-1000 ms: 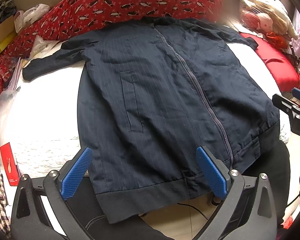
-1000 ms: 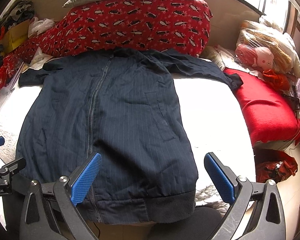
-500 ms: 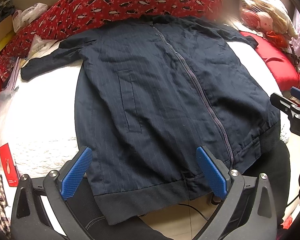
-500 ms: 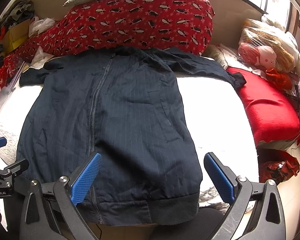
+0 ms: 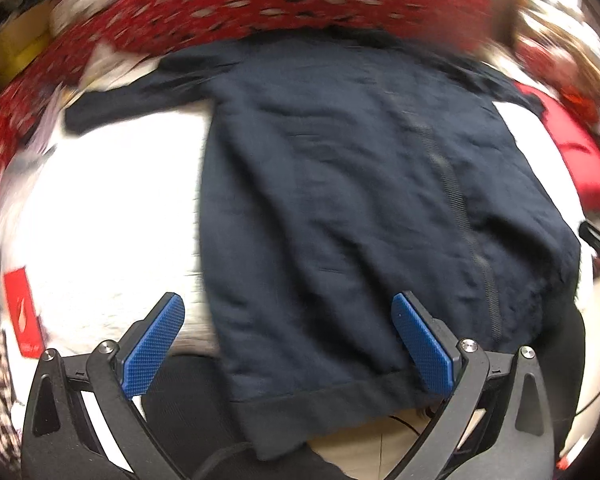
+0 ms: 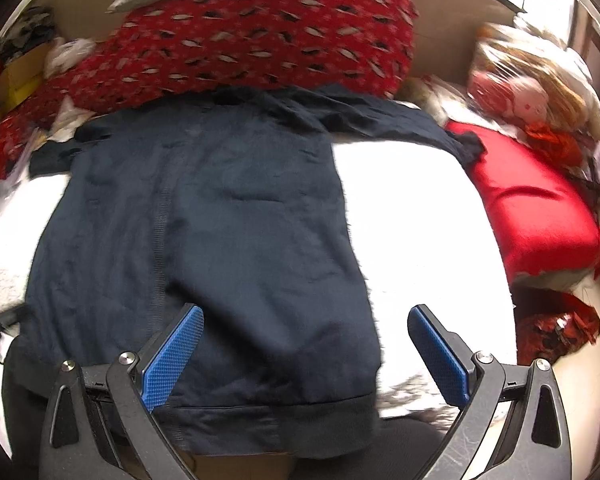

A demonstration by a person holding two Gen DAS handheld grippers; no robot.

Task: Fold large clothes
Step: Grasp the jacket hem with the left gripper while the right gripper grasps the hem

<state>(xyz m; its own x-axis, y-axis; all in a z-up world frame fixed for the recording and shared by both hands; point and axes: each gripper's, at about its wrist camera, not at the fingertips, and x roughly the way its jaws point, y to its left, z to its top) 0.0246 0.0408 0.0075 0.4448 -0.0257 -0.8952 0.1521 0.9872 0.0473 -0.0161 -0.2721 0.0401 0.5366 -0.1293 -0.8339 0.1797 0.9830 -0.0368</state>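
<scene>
Left wrist view has the left gripper (image 5: 288, 346) spread wide, gripping nothing, its blue pads (image 5: 154, 350) poised just above the ribbed hem of the navy jacket (image 5: 340, 200), which lies zipped and flat on the white bedspread (image 5: 100, 208) ahead of the tongs. Right wrist view shows the right gripper (image 6: 306, 354) equally spread and empty over the hem's other half. Compared with half a second ago, both pictures are now motion-blurred and the jacket has slid sideways between the left fingers. Only the right view shows the red cushion (image 6: 536, 208) off to its right; only the left shows a red packet (image 5: 22, 312) by its left finger.
</scene>
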